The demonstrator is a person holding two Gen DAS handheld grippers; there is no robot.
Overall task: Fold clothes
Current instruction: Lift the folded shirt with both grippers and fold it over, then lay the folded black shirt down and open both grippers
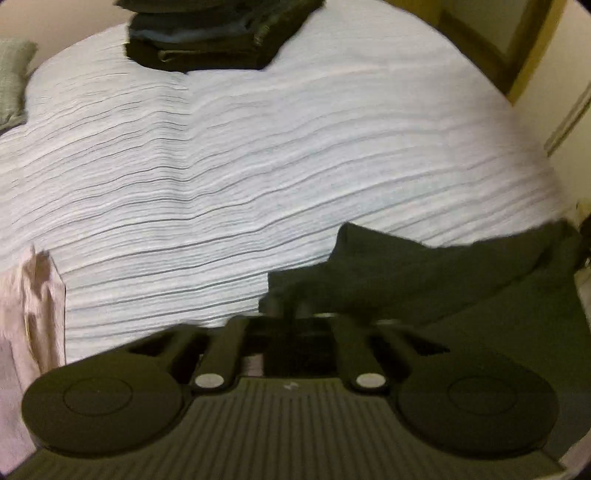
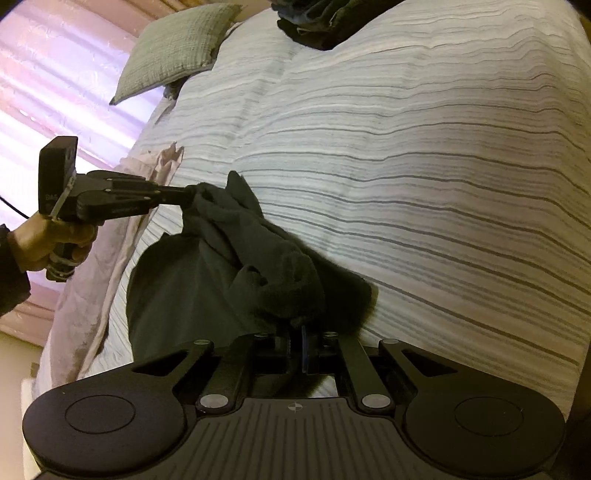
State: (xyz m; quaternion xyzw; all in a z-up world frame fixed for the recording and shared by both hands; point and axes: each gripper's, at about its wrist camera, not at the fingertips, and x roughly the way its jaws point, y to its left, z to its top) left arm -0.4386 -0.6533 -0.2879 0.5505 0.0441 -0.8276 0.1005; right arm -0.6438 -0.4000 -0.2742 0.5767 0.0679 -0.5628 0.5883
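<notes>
While both grippers pinch dark garment (image 2: 229,280) at near bed edge: right gripper (image 2: 295,332) clamps bunched hem, left gripper (image 2: 186,195) holds other corner. Judged: keep edge taut, lay flat on striped bedspread (image 2: 406,166). Far: folded stack (image 1: 218,33).

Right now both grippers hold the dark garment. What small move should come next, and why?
Probably draw the two grippers apart to stretch the dark garment flat. The left gripper and right gripper each pinch an edge, but the cloth between them hangs bunched over the striped bedspread.
</notes>
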